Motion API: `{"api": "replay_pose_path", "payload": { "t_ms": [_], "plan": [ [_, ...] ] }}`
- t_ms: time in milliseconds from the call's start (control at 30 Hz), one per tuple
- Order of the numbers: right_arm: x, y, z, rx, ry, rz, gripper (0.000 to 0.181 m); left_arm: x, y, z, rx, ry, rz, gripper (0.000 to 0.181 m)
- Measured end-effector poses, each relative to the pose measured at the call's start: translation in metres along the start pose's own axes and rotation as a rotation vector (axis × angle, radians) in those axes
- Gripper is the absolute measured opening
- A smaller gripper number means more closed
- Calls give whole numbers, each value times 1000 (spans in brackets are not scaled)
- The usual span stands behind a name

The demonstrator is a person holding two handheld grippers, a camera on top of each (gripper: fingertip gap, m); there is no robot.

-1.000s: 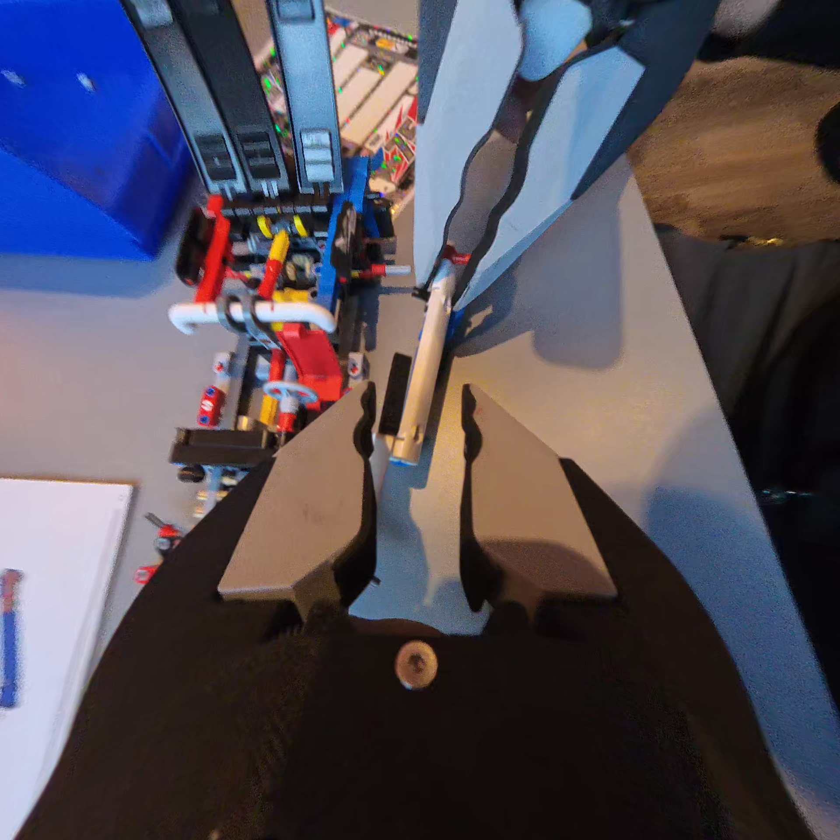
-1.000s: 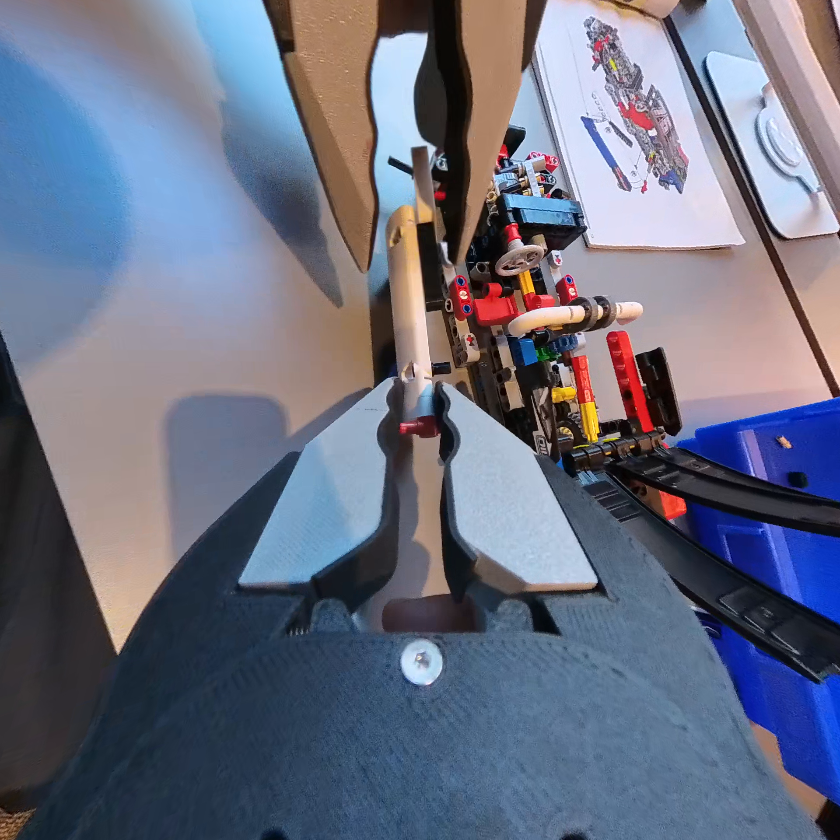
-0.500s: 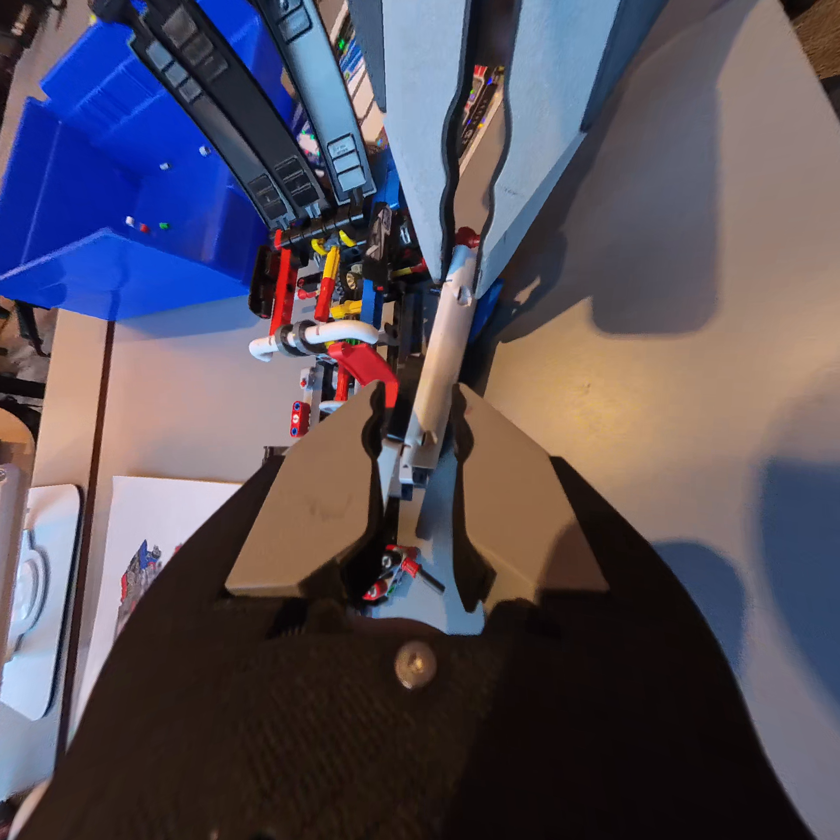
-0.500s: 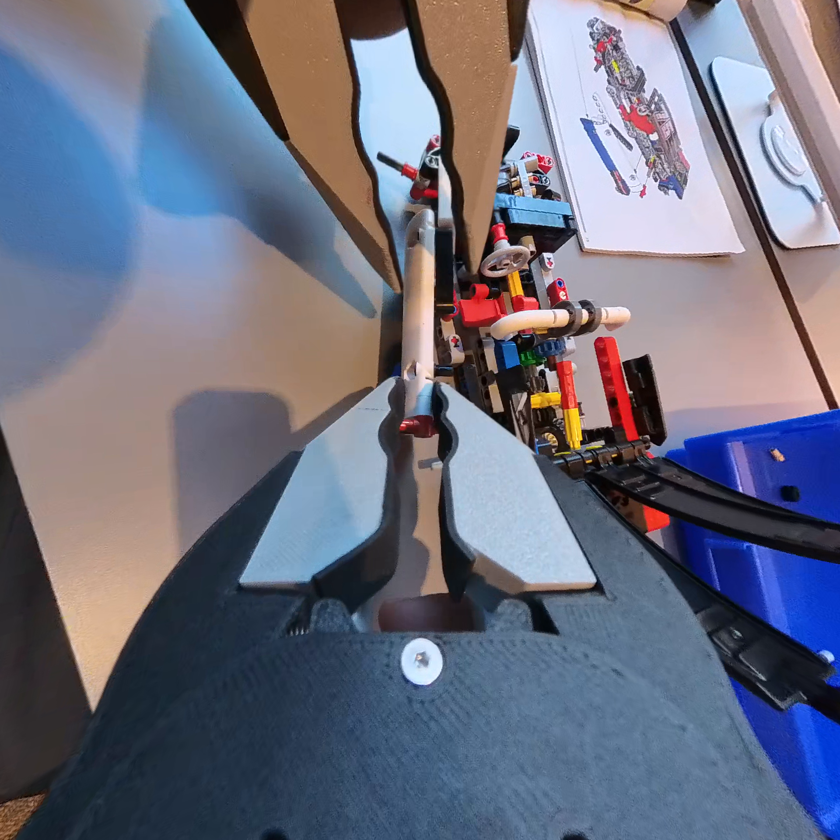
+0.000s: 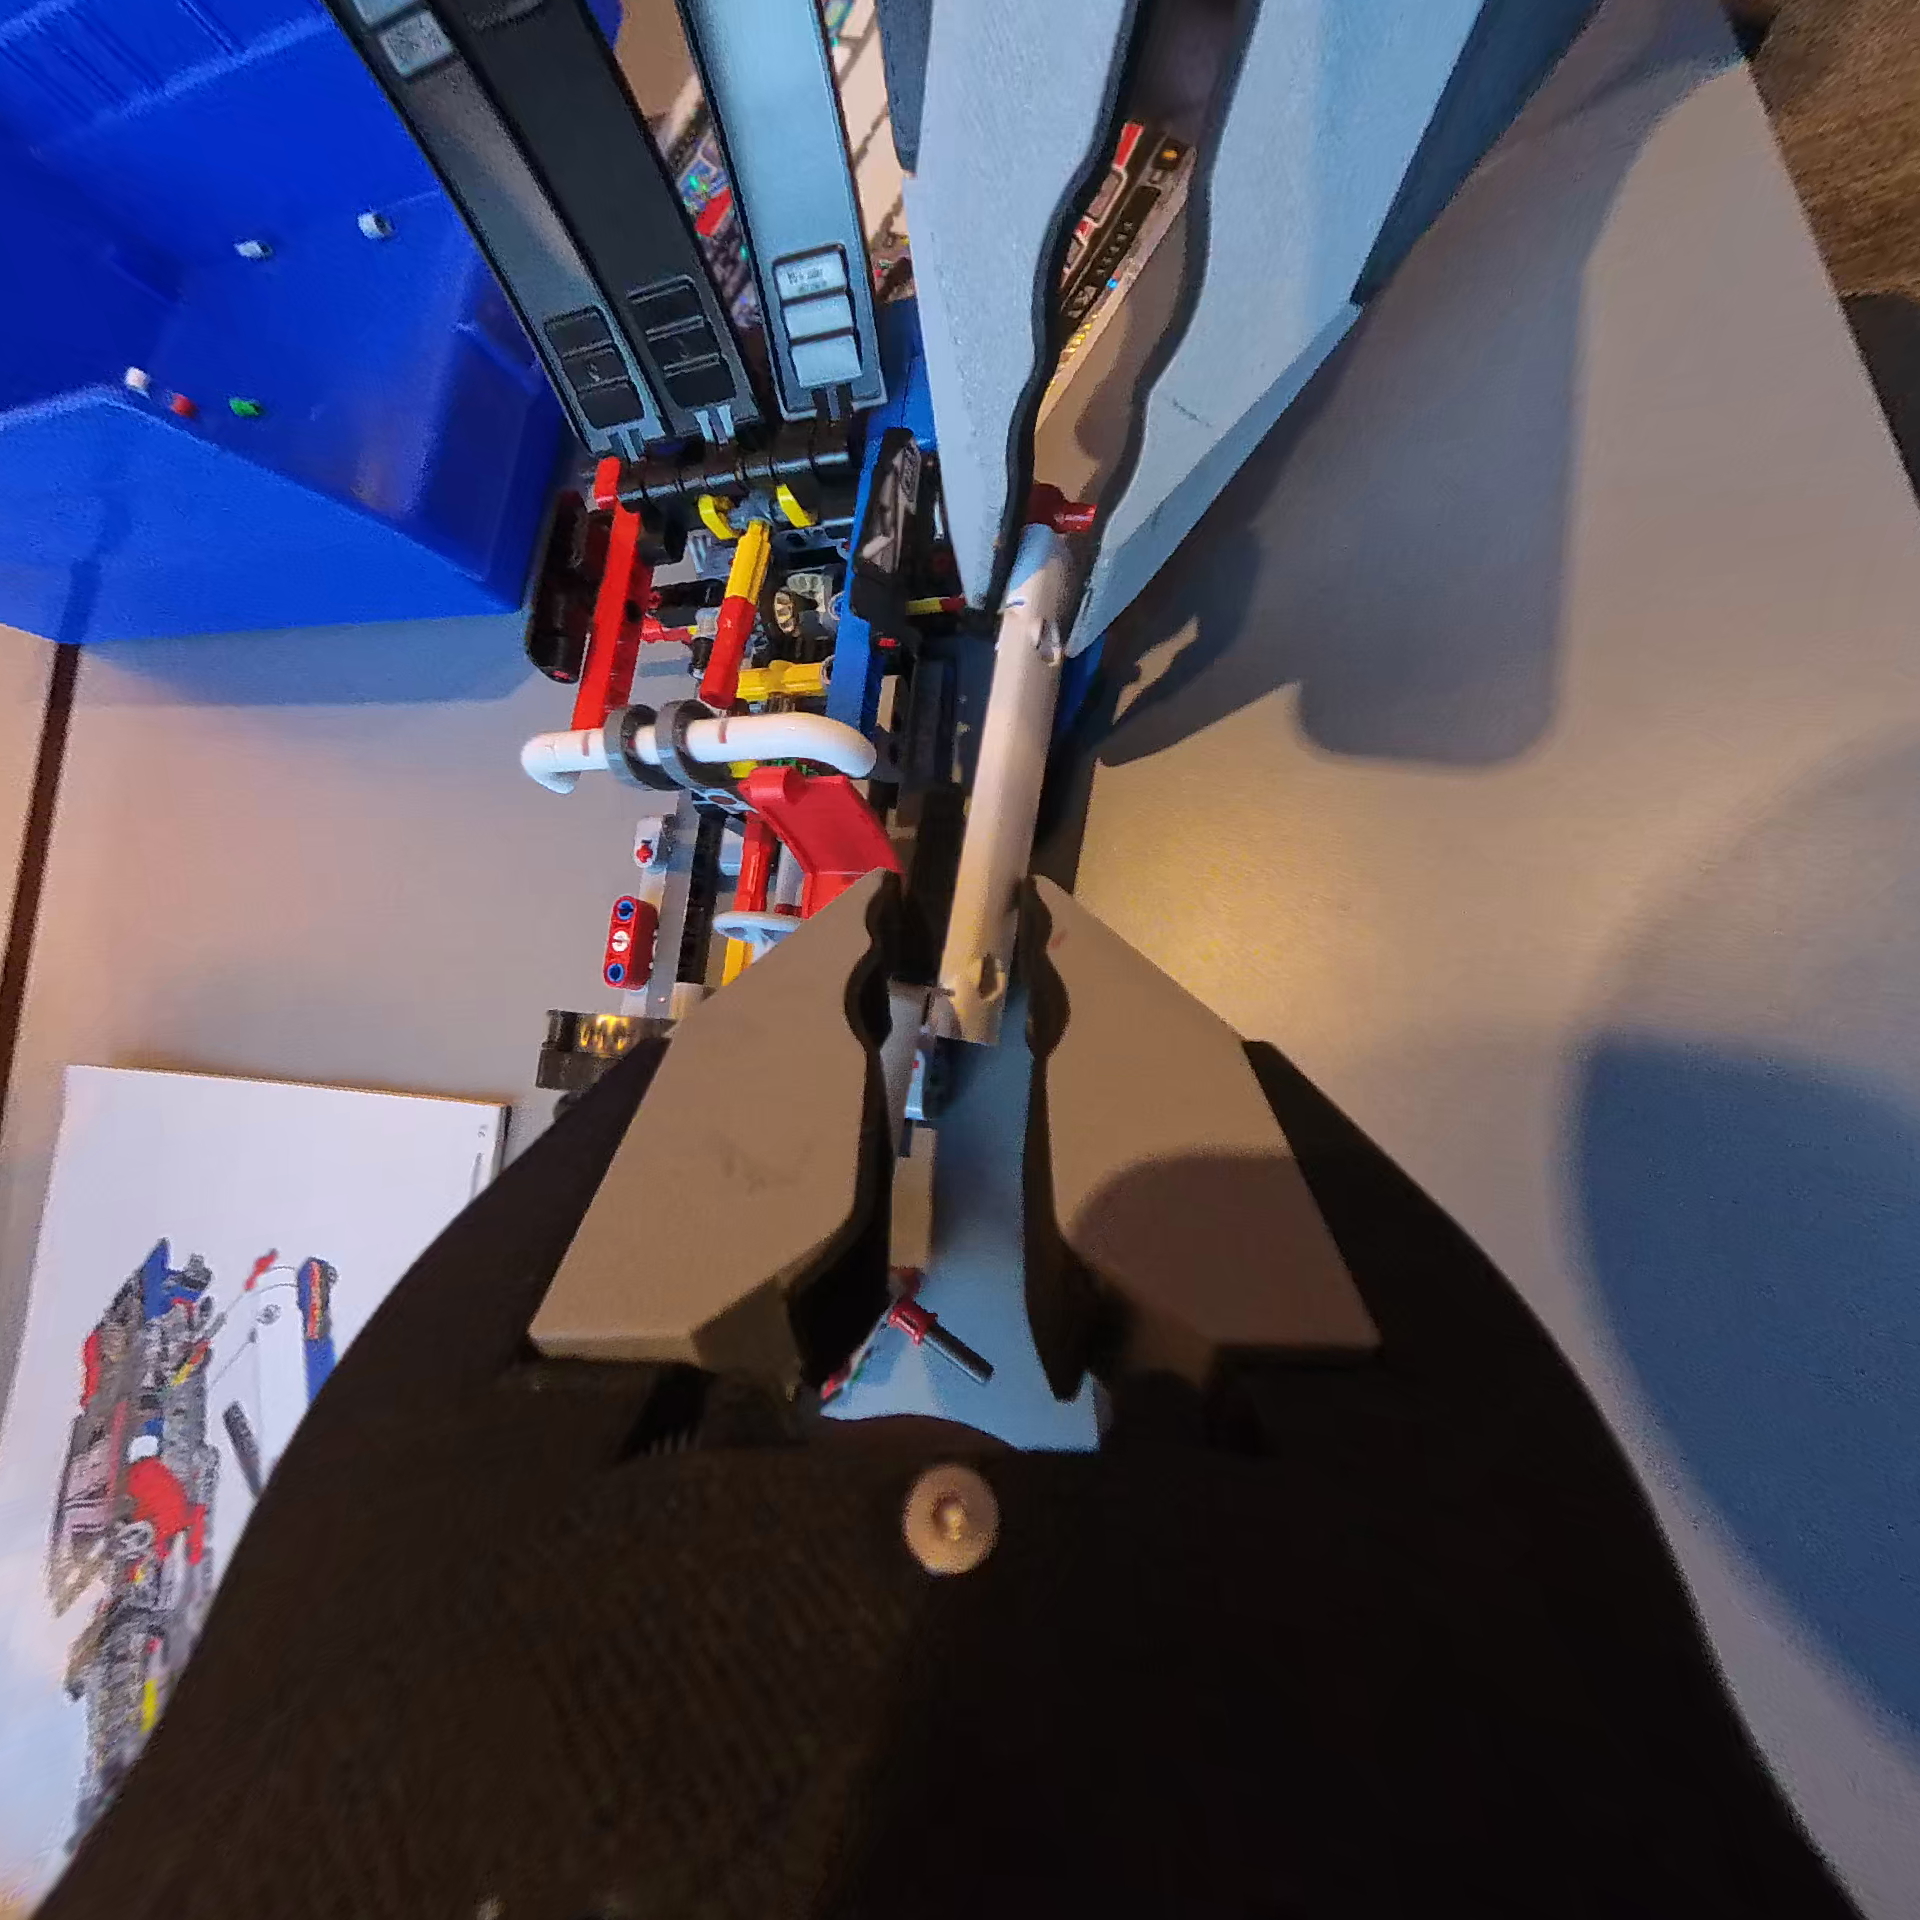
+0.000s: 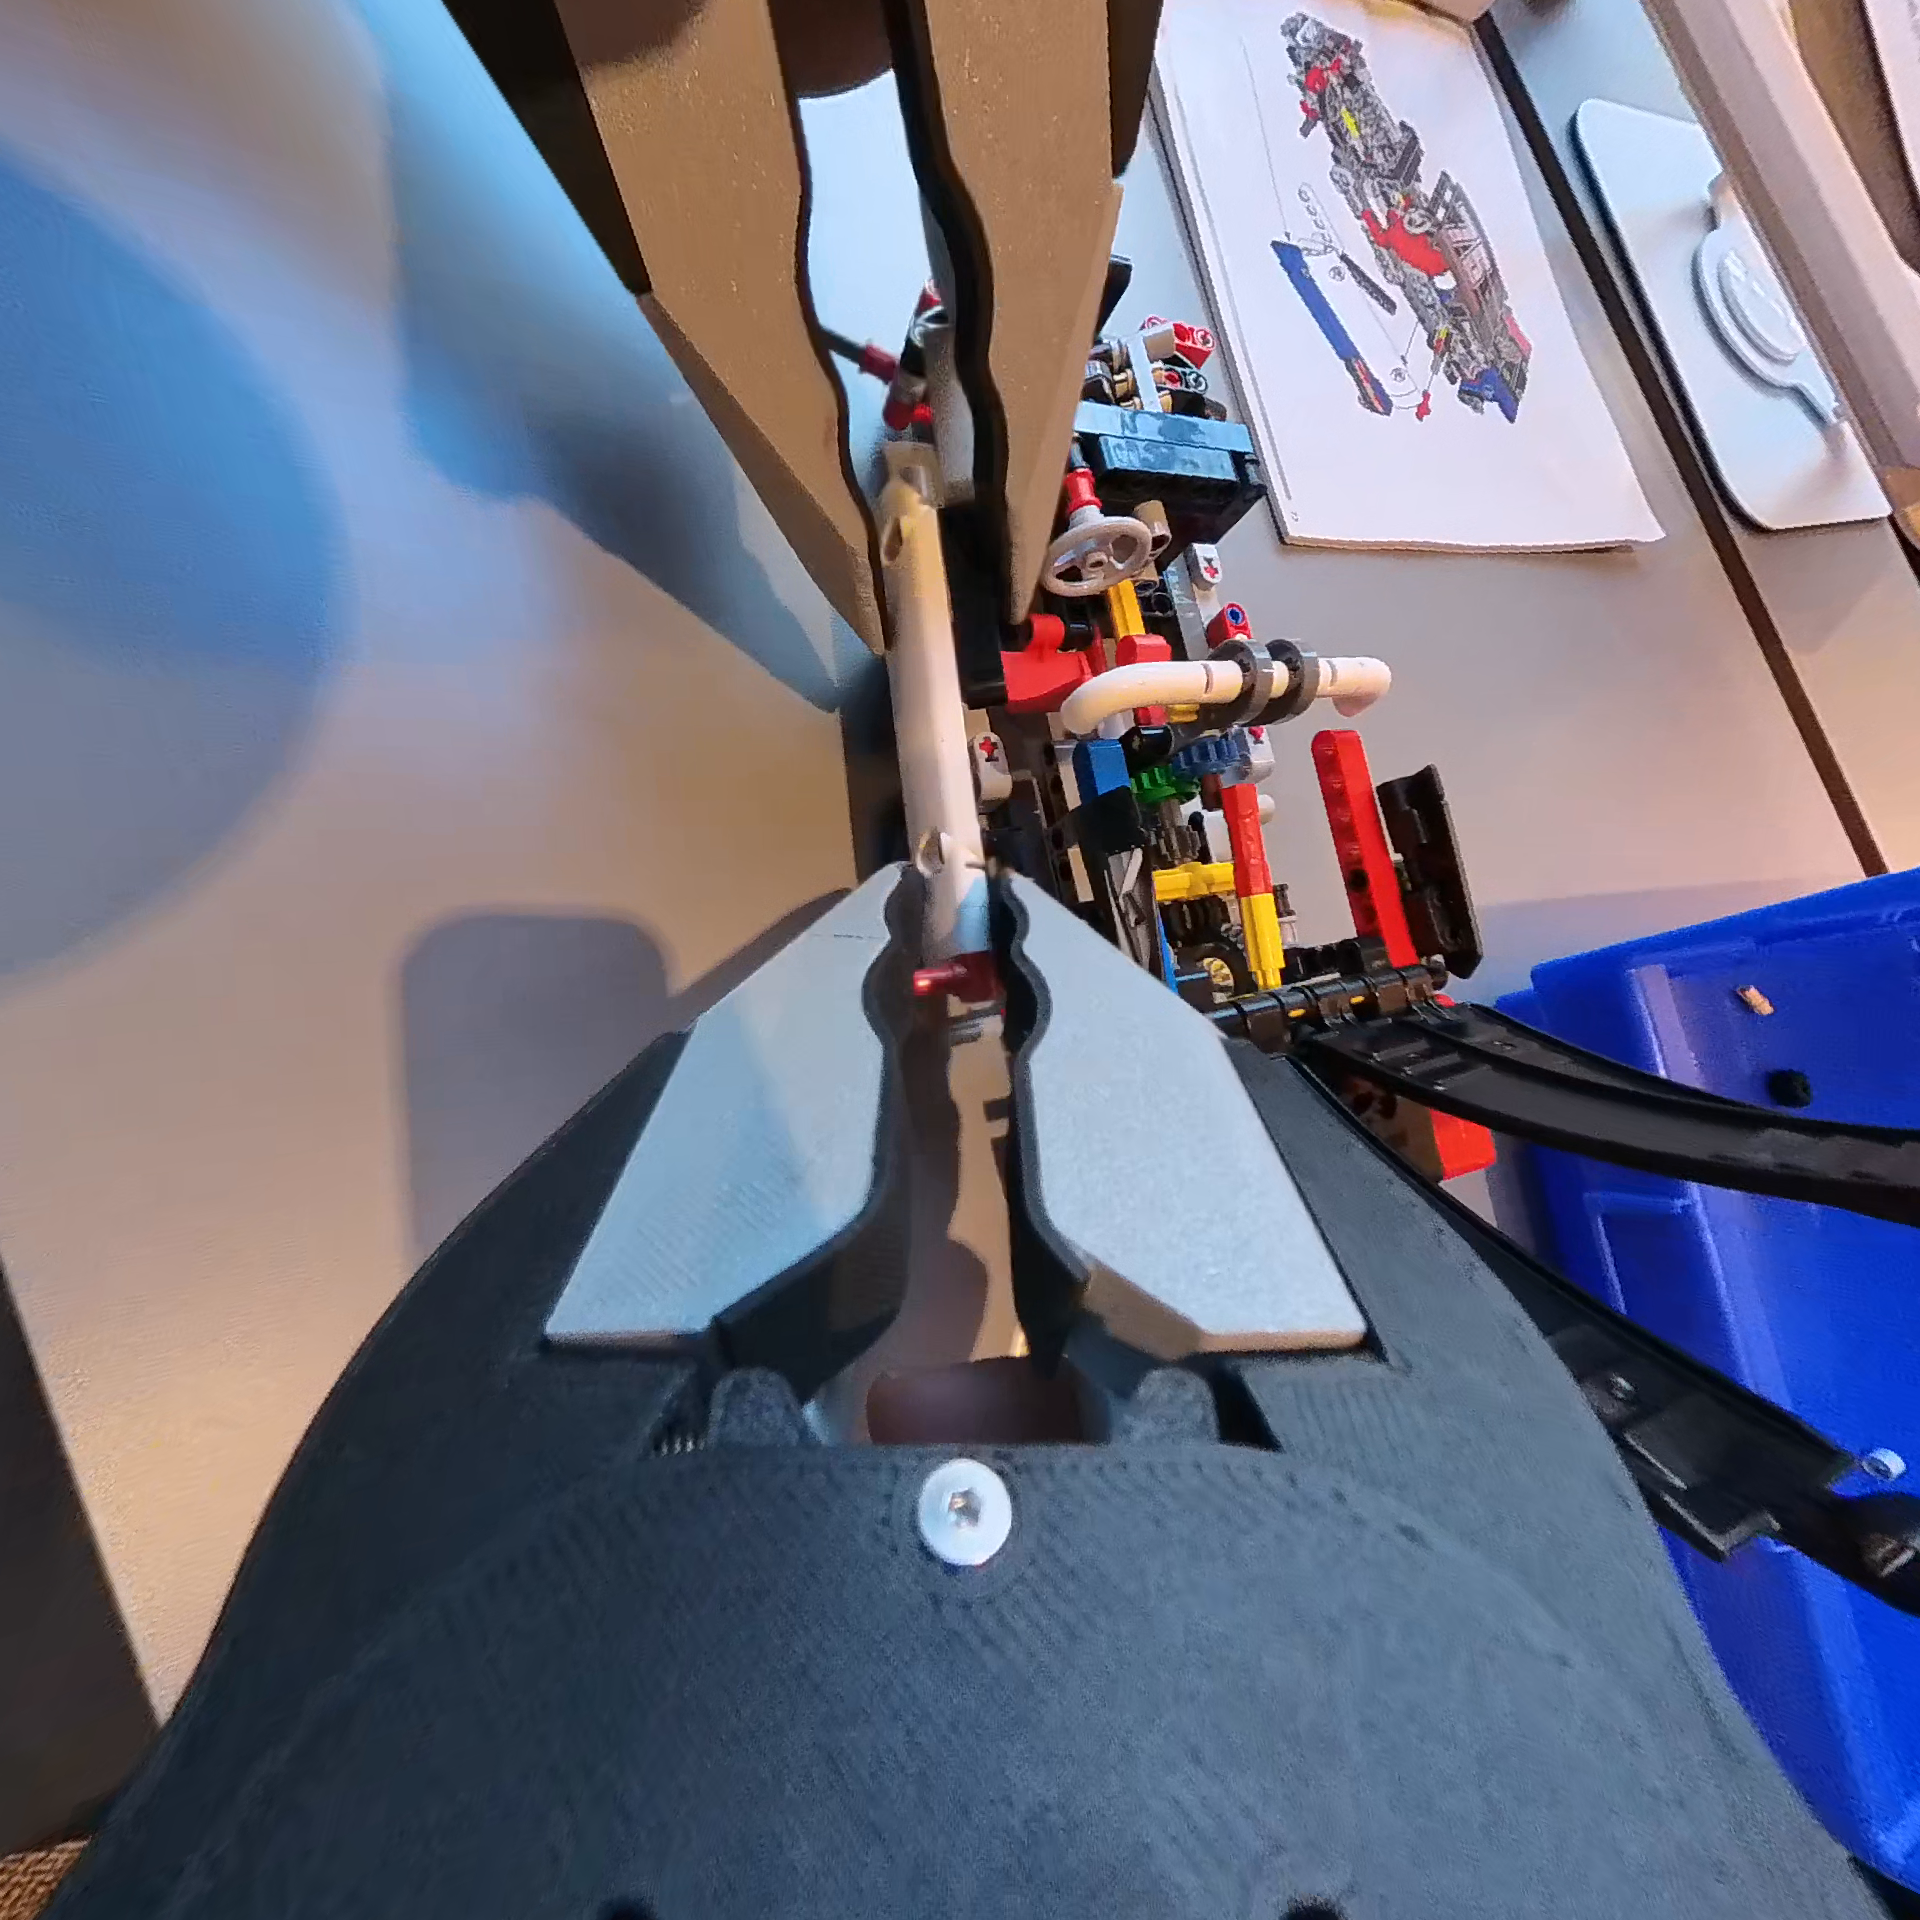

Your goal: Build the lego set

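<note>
Lego model (image 5: 769,727) sits on the grey table (image 5: 1455,831), beside the blue bin (image 5: 260,436); white beam (image 5: 1003,810) runs along its near side. Press both ends evenly and keep the beam parallel to the chassis. Right gripper (image 6: 951,935) clamps the beam's red-pin end. Left gripper (image 5: 951,935) straddles the other end, narrowly parted; grip uncertain.

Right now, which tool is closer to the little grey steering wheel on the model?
Left. The left tool has its tips right beside the steering wheel; the right tool clamps the far end of the white beam.
</note>
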State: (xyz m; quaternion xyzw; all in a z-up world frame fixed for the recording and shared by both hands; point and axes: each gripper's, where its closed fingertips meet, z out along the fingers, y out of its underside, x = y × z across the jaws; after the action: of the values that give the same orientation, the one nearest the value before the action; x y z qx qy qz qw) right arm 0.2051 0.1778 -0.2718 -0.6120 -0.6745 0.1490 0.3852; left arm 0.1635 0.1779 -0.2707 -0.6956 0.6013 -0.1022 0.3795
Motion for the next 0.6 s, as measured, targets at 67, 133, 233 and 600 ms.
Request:
{"api": "replay_pose_path", "payload": {
  "t_ms": [67, 133, 233, 600],
  "plan": [
    [1, 0, 0, 4, -1, 10, 10, -1, 0, 0, -5, 9, -12, 19],
    [2, 1, 1, 3, -1, 16, 11, -1, 0, 1, -10, 14, -18, 19],
    [3, 2, 0, 0, -1, 21, 11, -1, -2, 2, -17, 36, -39, 19],
    [6, -7, -12, -2, 5, 5, 24, -4, -7, 2, -48, 72, -76, 19]
  ]
}}
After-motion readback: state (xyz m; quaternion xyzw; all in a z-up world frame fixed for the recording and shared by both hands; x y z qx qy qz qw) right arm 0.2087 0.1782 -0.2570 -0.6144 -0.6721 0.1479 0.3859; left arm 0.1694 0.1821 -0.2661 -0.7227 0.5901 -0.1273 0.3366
